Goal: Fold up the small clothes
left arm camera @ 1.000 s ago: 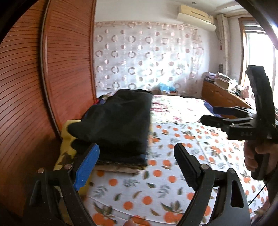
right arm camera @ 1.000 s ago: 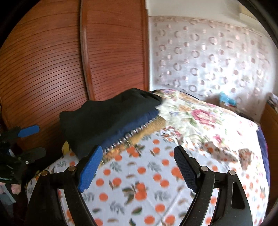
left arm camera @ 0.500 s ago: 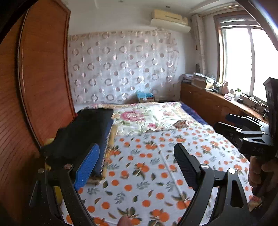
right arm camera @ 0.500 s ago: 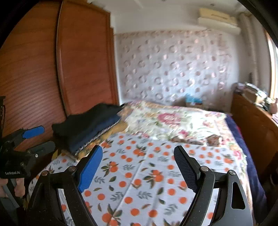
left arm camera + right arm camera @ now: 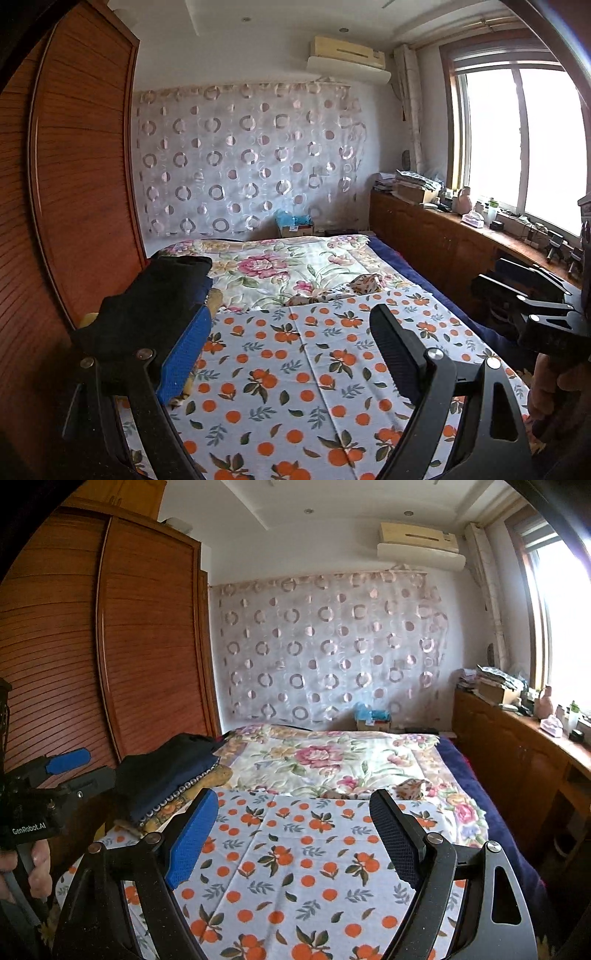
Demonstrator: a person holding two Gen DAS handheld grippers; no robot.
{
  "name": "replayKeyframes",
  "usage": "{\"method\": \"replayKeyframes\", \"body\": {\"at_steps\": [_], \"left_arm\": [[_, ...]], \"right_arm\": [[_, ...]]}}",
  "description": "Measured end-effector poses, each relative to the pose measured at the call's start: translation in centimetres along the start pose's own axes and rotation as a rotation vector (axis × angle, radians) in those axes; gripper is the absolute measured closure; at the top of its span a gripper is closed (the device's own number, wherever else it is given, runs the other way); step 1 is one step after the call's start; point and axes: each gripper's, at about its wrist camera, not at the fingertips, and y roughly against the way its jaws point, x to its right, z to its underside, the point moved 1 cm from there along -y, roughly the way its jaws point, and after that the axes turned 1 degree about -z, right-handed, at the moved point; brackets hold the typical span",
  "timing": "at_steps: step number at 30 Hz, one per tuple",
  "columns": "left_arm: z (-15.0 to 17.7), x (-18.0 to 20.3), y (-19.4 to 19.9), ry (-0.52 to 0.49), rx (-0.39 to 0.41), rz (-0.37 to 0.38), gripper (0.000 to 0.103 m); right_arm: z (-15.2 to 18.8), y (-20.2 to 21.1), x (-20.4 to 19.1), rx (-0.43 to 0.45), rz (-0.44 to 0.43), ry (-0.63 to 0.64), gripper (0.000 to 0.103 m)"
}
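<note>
- The left gripper [image 5: 290, 350] was held above the bed, its jaws spread wide and holding nothing; the right gripper [image 5: 291, 830] likewise hung agape and empty over the orange-print sheet [image 5: 295, 867].
- The stack of folded clothes [image 5: 155, 306], dark garments on top, lay at about 9 o'clock in the left wrist view, on the bed's edge next to the wooden wardrobe [image 5: 74, 184].
- Only the right wrist view showed the stack's lower layers: a navy piece, a beaded trim and a yellowish item beneath [image 5: 173, 775], at about 10 o'clock.
- Each camera caught the other tool: the right gripper [image 5: 524, 291] appeared at 3 o'clock in the left view, the left gripper [image 5: 74, 768] at 9 o'clock in the right view, gripped by a hand [image 5: 26, 864].
- The floral quilt [image 5: 288, 266] lay beyond the sheet at 12 o'clock, a small patterned cloth [image 5: 365, 284] resting on it.
- The left view showed more of the window [image 5: 517, 140].
</note>
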Motion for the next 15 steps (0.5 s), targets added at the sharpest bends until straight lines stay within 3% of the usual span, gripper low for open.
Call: {"method": "replayKeyframes", "body": {"at_steps": [15], "left_arm": [[0.29, 0.26, -0.28, -0.008, -0.002, -0.012, 0.015]], "right_arm": [[0.70, -0.83, 0.14, 0.002, 0.004, 0.001, 0.018]]}}
